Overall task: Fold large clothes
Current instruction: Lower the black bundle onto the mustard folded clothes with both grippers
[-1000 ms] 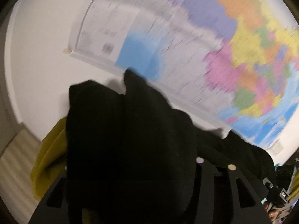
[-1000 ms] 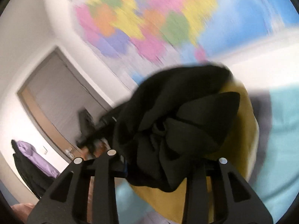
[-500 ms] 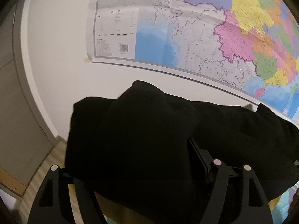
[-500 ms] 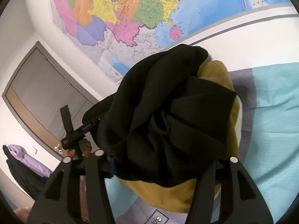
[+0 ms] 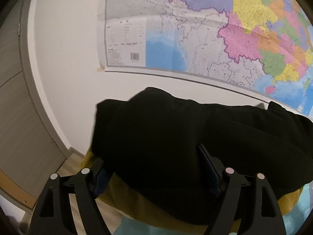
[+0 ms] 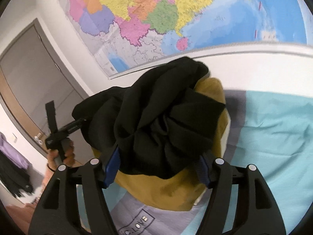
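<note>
A large garment, black outside with mustard-yellow lining, hangs in the air between both grippers. In the left wrist view my left gripper [image 5: 156,166] is shut on a bunched edge of the garment [image 5: 176,137], which covers the fingertips and stretches to the right. In the right wrist view my right gripper [image 6: 158,164] is shut on another bunched part of the garment [image 6: 160,121], with yellow lining [image 6: 168,192] hanging below. The left gripper's handle and the hand holding it [image 6: 60,137] show at left in that view.
A large coloured wall map [image 5: 215,29] fills the wall ahead. A grey door [image 5: 17,107] stands at left. A bed with a light blue and grey cover [image 6: 273,137] lies below right. Dark and purple clothes [image 6: 11,166] hang at far left.
Both grippers have swung with the garment, and the views have steadied from blur. The left view has turned toward the door and the map's lower left corner. Both grips stay the same.
</note>
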`<control>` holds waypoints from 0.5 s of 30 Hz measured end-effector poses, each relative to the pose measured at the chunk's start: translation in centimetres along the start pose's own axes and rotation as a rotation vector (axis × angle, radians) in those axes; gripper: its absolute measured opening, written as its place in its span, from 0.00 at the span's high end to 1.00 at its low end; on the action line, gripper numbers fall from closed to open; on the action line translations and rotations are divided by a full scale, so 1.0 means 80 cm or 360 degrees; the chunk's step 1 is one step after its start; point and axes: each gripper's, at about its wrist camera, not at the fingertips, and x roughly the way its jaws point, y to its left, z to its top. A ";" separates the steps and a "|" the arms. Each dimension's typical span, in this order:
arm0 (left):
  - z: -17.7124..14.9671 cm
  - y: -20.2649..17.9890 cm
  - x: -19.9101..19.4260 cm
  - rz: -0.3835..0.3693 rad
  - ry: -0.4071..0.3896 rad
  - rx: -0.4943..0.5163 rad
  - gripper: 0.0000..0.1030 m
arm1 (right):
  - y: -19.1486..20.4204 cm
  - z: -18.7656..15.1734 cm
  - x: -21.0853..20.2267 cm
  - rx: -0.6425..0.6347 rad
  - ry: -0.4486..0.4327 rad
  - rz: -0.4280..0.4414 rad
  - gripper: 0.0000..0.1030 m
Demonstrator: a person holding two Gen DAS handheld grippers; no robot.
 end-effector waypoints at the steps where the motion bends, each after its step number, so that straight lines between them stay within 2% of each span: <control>1: 0.001 0.001 -0.006 0.0007 -0.0019 0.0006 0.25 | 0.001 0.000 -0.003 -0.0007 -0.0003 -0.0015 0.34; 4: 0.007 0.005 -0.030 -0.0010 -0.0097 -0.0005 0.23 | 0.002 0.000 -0.022 -0.0028 -0.0042 -0.0076 0.32; 7: 0.017 0.012 -0.051 -0.0095 -0.0166 -0.0027 0.20 | 0.009 0.004 -0.051 -0.0084 -0.0176 -0.0170 0.27; 9: 0.025 0.014 -0.053 -0.0161 -0.0169 -0.0040 0.19 | 0.016 0.012 -0.061 -0.0117 -0.0224 -0.0123 0.26; 11: 0.030 0.008 -0.046 -0.0158 -0.0163 -0.0023 0.18 | 0.025 0.021 -0.055 -0.0149 -0.0239 -0.0095 0.27; 14: 0.033 -0.002 -0.024 -0.0162 -0.0107 0.0007 0.16 | 0.038 0.037 -0.026 -0.0205 -0.0196 -0.0042 0.36; 15: 0.032 -0.006 -0.016 -0.0152 -0.0087 0.0021 0.15 | 0.038 0.043 -0.009 -0.0205 -0.0155 -0.0026 0.43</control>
